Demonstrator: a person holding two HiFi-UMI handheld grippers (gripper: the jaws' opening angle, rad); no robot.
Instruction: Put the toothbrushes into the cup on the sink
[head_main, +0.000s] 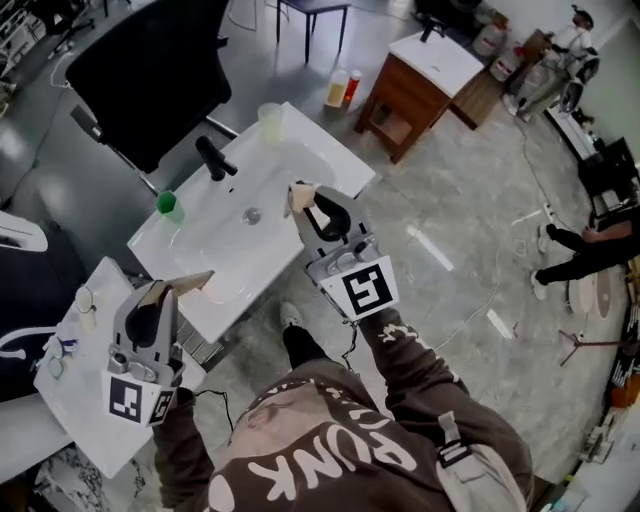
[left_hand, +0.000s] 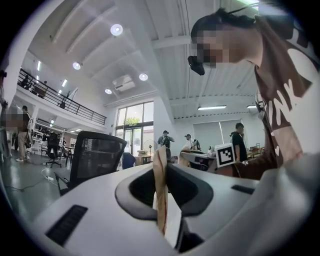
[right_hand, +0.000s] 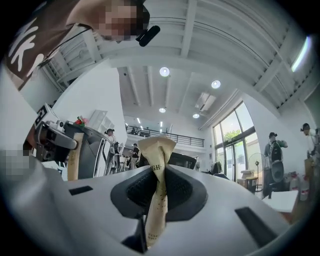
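Floor: the gray floor (head_main: 450, 230) is spreading under everything, with cables lying on it.
Near surface: a white tabletop (head_main: 90, 430) is standing at the person's left, carrying small things that I cannot make out.
Sink: the white sink (head_main: 330, 165) is standing in front of the person, with a black faucet (head_main: 213, 158) rising on its far side.
Room: a black chair (head_main: 150, 70) and a wooden cabinet (head_main: 405, 95) are standing beyond the sink. Round lamps are shining on a high ceiling.
Left toothbrush: the left wrapped toothbrush (left_hand: 160, 170) is sitting between the jaws of the left tongs (head_main: 160, 297), which are hanging above the near left edge of the sink.
Right toothbrush: the right wrapped toothbrush (right_hand: 157, 150) is sticking up from the right tongs (head_main: 310, 205), above the basin near its right rim.
Cup: the pale green cup (head_main: 270, 120) is standing upright on the far corner of the sink, well apart from both tongs.
Left tongs: the jaws are pressing together on the paper wrapper.
Right tongs: the jaws are clamping the paper wrapper, almost fully together.
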